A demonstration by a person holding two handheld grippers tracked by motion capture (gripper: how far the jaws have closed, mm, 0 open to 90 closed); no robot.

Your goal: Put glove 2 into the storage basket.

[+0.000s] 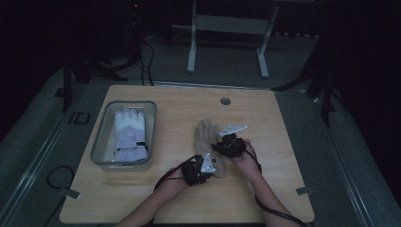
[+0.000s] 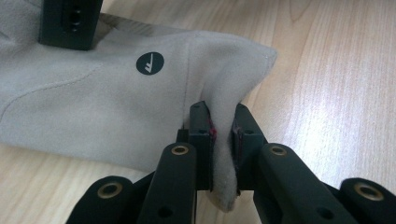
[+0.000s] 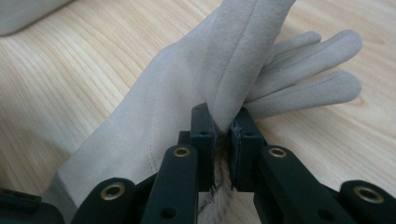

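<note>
Here the left gripper (image 2: 220,140) pinches the cuff of the beige glove (image 2: 93,102) and the right gripper (image 3: 223,140) pinches probably its thumb edge.

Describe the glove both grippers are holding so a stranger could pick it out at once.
On the wooden table, look right of the grey bin, near the middle. The beige glove lies flat there, pinched by the left gripper at its cuff corner and by the right gripper. Unlike the white and lilac glove in the bin, it is plain beige with a small dark round logo.

A white glove (image 1: 128,134) lies in a grey bin (image 1: 101,137).
</note>
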